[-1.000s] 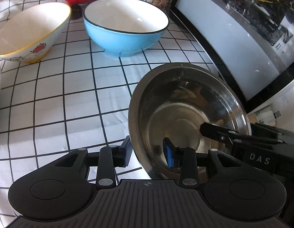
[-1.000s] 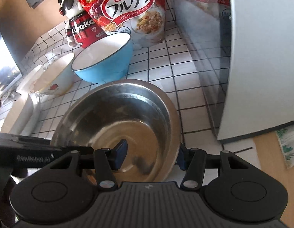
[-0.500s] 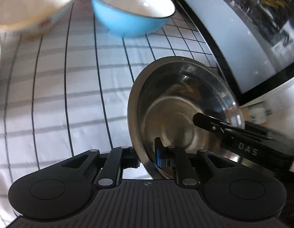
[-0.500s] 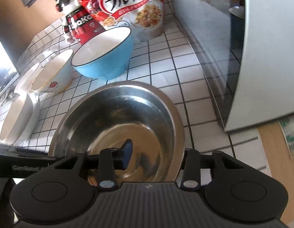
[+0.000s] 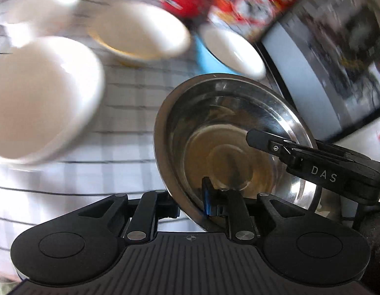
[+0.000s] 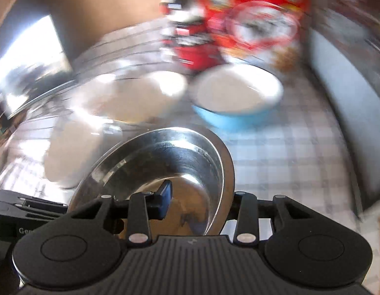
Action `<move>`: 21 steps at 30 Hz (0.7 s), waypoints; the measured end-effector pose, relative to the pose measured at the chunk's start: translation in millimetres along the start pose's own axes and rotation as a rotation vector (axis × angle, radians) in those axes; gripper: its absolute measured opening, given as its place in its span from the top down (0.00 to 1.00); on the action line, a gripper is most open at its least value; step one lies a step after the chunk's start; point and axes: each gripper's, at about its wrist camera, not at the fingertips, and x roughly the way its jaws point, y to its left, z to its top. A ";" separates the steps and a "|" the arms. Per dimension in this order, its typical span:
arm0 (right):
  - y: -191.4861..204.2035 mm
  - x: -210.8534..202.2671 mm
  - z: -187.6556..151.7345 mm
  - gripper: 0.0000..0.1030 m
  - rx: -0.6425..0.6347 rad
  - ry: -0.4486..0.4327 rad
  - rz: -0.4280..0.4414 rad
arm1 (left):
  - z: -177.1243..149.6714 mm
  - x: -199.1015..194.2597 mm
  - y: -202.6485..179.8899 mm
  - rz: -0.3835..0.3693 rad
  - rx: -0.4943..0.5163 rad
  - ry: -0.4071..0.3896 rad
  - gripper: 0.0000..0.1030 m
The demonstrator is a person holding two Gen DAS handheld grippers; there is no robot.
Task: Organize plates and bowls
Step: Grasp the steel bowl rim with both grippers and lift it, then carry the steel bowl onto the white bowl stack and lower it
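A steel bowl (image 5: 229, 132) hangs tilted above the checked tablecloth, held at two sides of its rim. My left gripper (image 5: 190, 204) pinches the near-left rim, one pad inside and one outside; its jaws are opening a touch with the rim still pressed between them. My right gripper (image 6: 201, 199) is shut on the opposite rim of the steel bowl (image 6: 165, 157). Its finger (image 5: 275, 147) reaches into the bowl from the right in the left wrist view. Both pictures are motion-blurred.
A large white bowl (image 5: 42, 93) sits close on the left, a cream bowl with a yellow rim (image 5: 140, 32) behind it, and a blue bowl (image 6: 229, 118) at the back. A red cereal bag (image 6: 258, 17) and a grey appliance (image 5: 300, 78) stand behind and right.
Both grippers closed on the steel bowl's rim, then lifted it off the cloth and carried it left. The white bowls have come into view.
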 end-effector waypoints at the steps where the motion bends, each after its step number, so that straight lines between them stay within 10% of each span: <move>1: 14.0 1.7 7.1 0.63 -0.032 -0.009 0.017 | 3.0 -12.8 10.3 0.012 -0.014 -0.026 0.80; 12: 160.4 4.9 89.7 0.63 -0.253 -0.200 0.186 | 43.8 -143.7 92.6 0.137 -0.050 -0.320 0.82; 21: 204.2 31.4 103.7 0.63 -0.278 -0.163 0.155 | 62.5 -152.8 140.8 0.137 -0.112 -0.371 0.82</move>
